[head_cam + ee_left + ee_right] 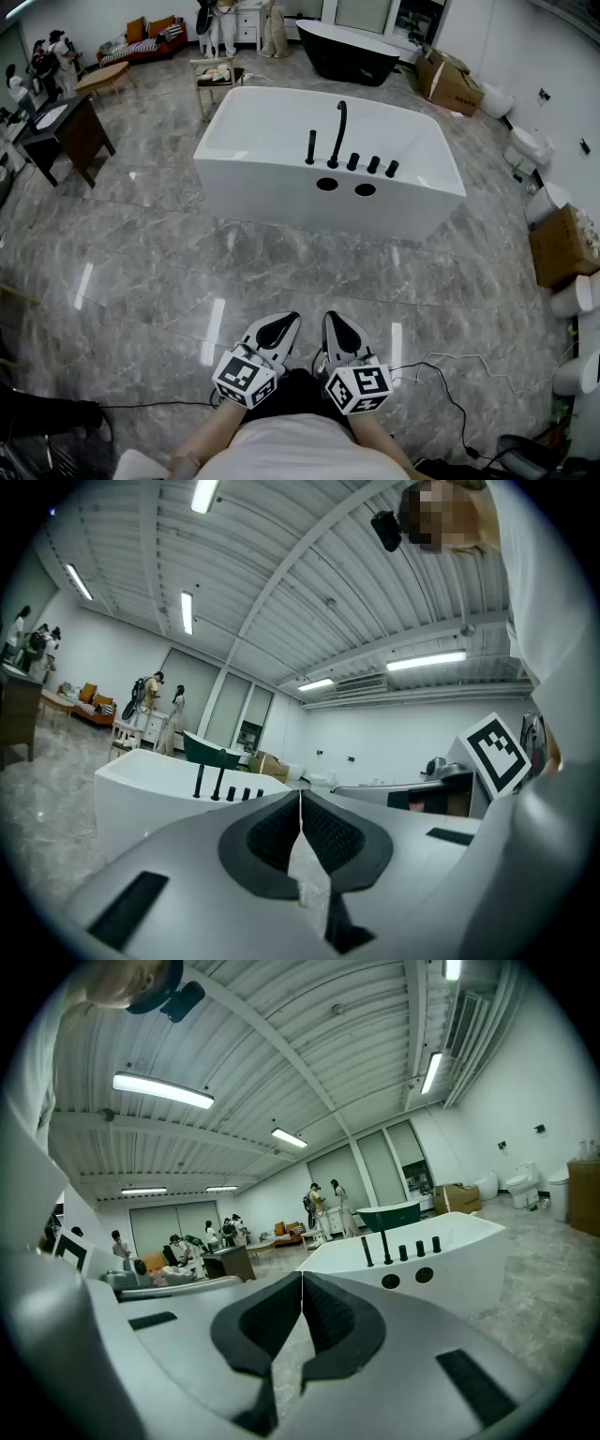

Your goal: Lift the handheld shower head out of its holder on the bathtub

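Note:
A white freestanding bathtub (281,192) stands in the middle of the room, some way ahead of me. On its near rim stand black fittings: a short upright handheld shower head (310,147) in its holder, a tall curved spout (339,131) and several knobs (373,166). Both grippers are held close to my body, far from the tub. My left gripper (281,323) (300,794) is shut and empty. Its view has the shower head (197,780) small at the left. My right gripper (337,321) (302,1276) is likewise shut on nothing, with the shower head (367,1251) far off.
Grey marble floor lies between me and the tub. A black tub (347,52) and cardboard boxes (450,84) stand behind it, a dark desk (66,136) at left, toilets and a box (562,244) along the right wall. Cables (450,375) trail on the floor. People stand at the back.

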Available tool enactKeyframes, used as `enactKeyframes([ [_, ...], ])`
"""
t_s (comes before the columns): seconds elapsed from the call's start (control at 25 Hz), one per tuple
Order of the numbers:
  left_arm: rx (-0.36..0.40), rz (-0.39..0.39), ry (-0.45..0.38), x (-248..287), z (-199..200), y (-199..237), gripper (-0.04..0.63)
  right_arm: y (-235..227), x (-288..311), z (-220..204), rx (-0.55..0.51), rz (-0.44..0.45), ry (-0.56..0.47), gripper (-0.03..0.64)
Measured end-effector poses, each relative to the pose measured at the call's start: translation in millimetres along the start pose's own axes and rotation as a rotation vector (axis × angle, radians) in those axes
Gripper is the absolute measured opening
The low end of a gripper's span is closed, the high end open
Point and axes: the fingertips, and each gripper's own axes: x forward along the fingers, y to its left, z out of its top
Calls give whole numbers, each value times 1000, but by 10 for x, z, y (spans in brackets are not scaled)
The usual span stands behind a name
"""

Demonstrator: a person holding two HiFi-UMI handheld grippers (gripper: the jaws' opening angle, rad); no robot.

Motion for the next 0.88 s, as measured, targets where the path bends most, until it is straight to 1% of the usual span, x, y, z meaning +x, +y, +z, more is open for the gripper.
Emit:
enactKeyframes([
  [0.2, 10, 30, -26, -15, 93, 167, 12, 60, 132, 148, -5, -3, -46, 17],
  [0.36, -10, 53, -29, -74, 94, 268, 12, 187, 194, 154, -3, 1, -58, 17],
  [0.68, -19, 36, -31, -85, 88, 292, 12, 226, 192, 59, -9, -18, -40, 17],
  [0.88, -24, 28, -40, -124, 104, 383, 12, 279, 252, 65, 13, -8, -67, 17],
])
